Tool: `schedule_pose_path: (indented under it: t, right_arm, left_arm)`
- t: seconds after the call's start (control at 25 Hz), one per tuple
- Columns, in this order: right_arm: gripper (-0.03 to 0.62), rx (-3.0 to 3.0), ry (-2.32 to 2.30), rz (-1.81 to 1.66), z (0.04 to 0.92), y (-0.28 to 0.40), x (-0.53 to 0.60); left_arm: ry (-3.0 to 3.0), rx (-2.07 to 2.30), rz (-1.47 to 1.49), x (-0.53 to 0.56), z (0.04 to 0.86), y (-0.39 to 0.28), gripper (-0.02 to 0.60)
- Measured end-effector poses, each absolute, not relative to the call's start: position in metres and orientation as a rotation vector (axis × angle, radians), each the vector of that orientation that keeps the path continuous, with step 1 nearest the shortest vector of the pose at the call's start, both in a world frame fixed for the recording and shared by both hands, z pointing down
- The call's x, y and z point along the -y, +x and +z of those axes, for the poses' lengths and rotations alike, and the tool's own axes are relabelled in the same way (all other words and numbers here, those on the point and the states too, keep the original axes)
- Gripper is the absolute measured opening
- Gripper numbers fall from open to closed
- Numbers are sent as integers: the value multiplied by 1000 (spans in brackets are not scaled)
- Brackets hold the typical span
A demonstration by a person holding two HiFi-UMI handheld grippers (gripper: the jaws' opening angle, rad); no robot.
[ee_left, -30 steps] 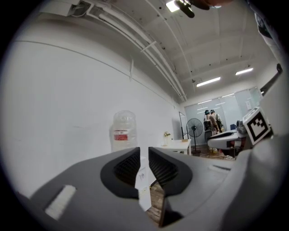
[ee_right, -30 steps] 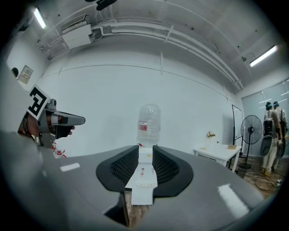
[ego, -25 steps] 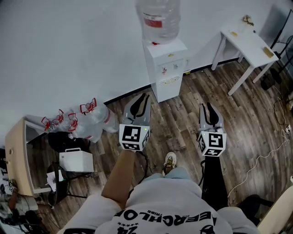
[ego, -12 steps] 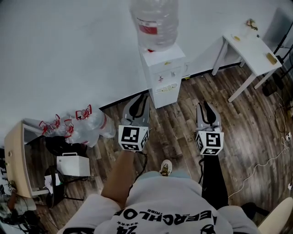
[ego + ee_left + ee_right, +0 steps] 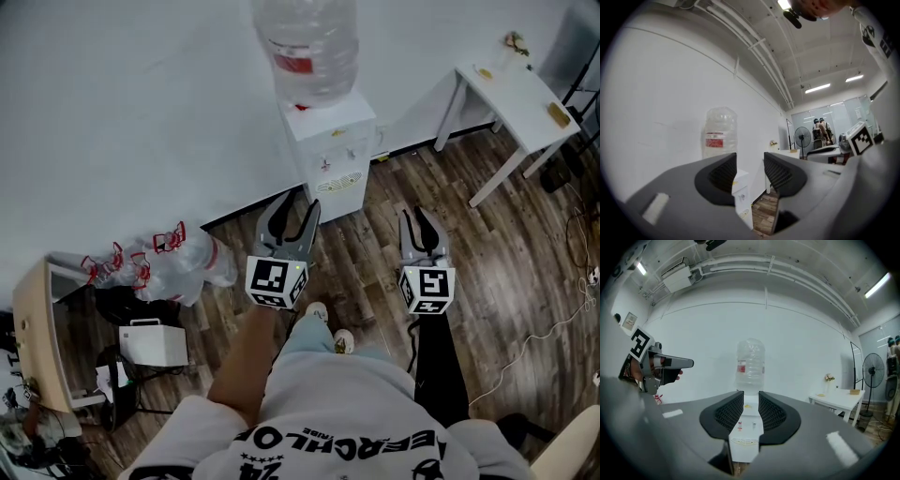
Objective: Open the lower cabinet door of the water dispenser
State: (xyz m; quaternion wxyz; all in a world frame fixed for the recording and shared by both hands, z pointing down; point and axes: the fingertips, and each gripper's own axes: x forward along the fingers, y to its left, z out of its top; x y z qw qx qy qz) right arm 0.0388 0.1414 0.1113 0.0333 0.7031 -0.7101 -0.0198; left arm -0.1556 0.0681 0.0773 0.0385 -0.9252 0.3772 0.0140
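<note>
The white water dispenser [image 5: 333,150] stands against the wall with a big clear bottle [image 5: 305,47] on top. Its lower cabinet door [image 5: 341,199] is closed and faces me. My left gripper [image 5: 292,208] hangs a short way in front of it, left of the door; its jaws have just been opening and now stand wide with nothing between them. My right gripper [image 5: 419,221] hovers to the right, jaws partly apart and empty. The left gripper [image 5: 750,164] frames the dispenser [image 5: 740,194] at a distance. The right gripper [image 5: 751,401] points straight at the dispenser [image 5: 744,437].
A white table [image 5: 511,89] stands right of the dispenser. Several empty bottles with red caps [image 5: 159,258] lie at the wall on the left, near a white box [image 5: 150,345] and a wooden desk [image 5: 33,328]. A cable [image 5: 544,323] trails across the wood floor.
The left gripper's jaws have gone from shut to wide open. Both grippers have moved closer to the dispenser, and the person has stepped forward.
</note>
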Motion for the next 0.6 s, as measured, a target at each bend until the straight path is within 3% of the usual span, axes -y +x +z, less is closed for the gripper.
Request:
schedule_pose_path:
  t: [0.6]
  right_arm:
    - [83,2097,2175,-48,130,75,-56]
  left_arm:
    - [-2891,-1079,30,31,104,-109,199]
